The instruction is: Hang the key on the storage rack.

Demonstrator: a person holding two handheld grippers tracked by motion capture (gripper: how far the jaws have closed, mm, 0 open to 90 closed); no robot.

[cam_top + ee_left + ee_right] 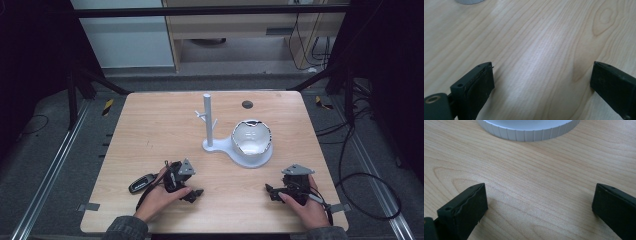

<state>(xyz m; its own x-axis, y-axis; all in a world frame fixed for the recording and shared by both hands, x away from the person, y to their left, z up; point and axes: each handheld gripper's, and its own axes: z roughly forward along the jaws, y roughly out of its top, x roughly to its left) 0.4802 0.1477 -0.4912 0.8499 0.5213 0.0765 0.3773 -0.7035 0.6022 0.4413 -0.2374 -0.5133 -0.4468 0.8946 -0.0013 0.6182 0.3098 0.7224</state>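
Both resting low on the table (150, 130), nothing picked up yet: left gripper (192, 192) wide open and empty, right gripper (270, 190) wide open and empty too. Black key fob (142, 183) lying flat just behind the left gripper, by the wrist; white stand (235, 145) ahead of both. Probably next: turn left gripper back to the fob, then close on it.

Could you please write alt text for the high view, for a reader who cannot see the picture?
A person's two hands rest on a light wooden table, each holding an open black gripper: the left gripper and the right gripper. Beyond them stands a white stand with small pegs, its base carrying a shiny bowl. A black car key lies beside the left hand.
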